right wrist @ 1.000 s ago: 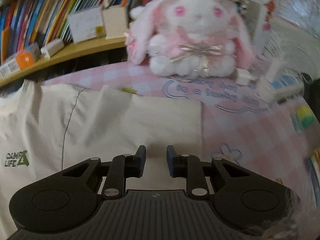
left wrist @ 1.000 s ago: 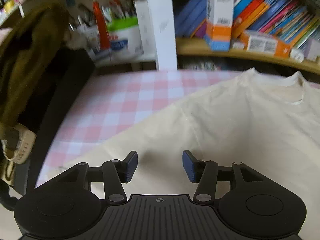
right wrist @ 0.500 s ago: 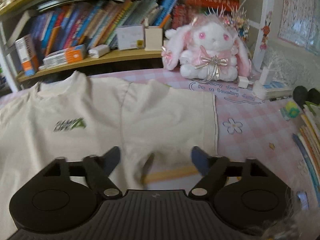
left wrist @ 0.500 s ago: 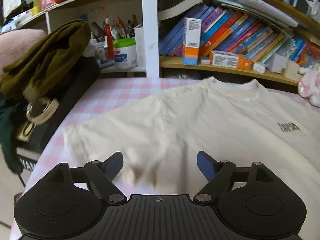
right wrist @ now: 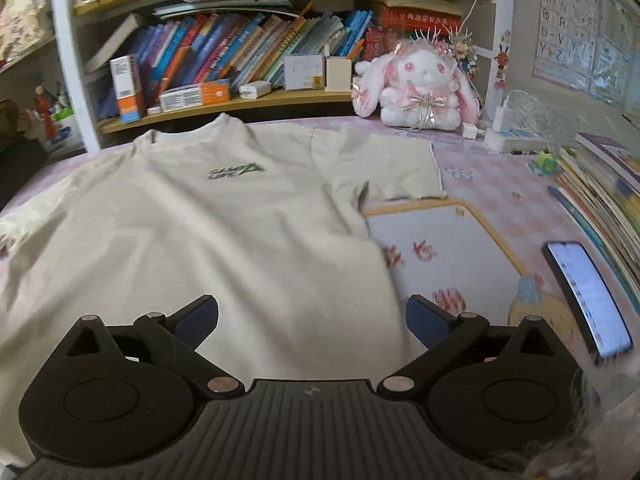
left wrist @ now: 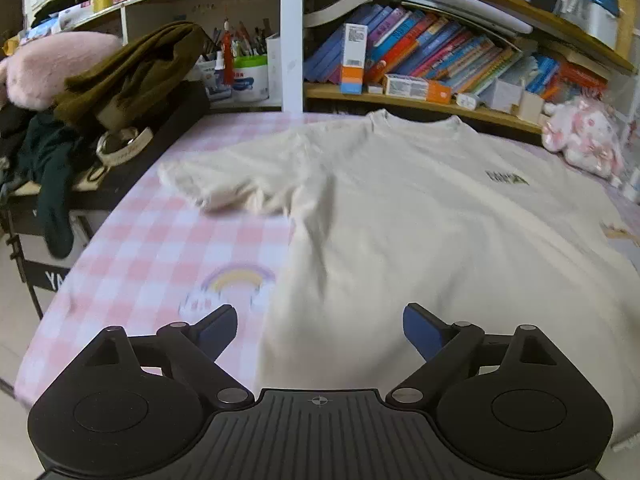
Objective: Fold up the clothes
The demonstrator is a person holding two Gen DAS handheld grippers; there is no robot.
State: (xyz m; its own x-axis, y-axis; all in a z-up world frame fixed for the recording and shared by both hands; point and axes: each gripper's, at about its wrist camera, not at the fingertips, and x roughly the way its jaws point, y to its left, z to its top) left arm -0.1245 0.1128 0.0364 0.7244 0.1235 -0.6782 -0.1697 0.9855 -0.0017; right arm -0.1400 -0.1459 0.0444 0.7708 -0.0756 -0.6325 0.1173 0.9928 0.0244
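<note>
On pink tablecloth [left wrist: 152, 248], T-shirt [left wrist: 420, 216] lengthwise (collar shelfward)

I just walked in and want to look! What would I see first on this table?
A big cream T-shirt lies spread flat across the pink checked tablecloth. Behind its sleeve, by the bookshelf, sits a fluffy pink-and-white bunny toy. Both grippers hover near the shirt's bottom, jaws wide open.

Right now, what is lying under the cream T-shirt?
The cream T-shirt lies on a pink checked tablecloth. At its right edge it overlaps a white flowered mat. Whatever else is beneath stays covered.
</note>
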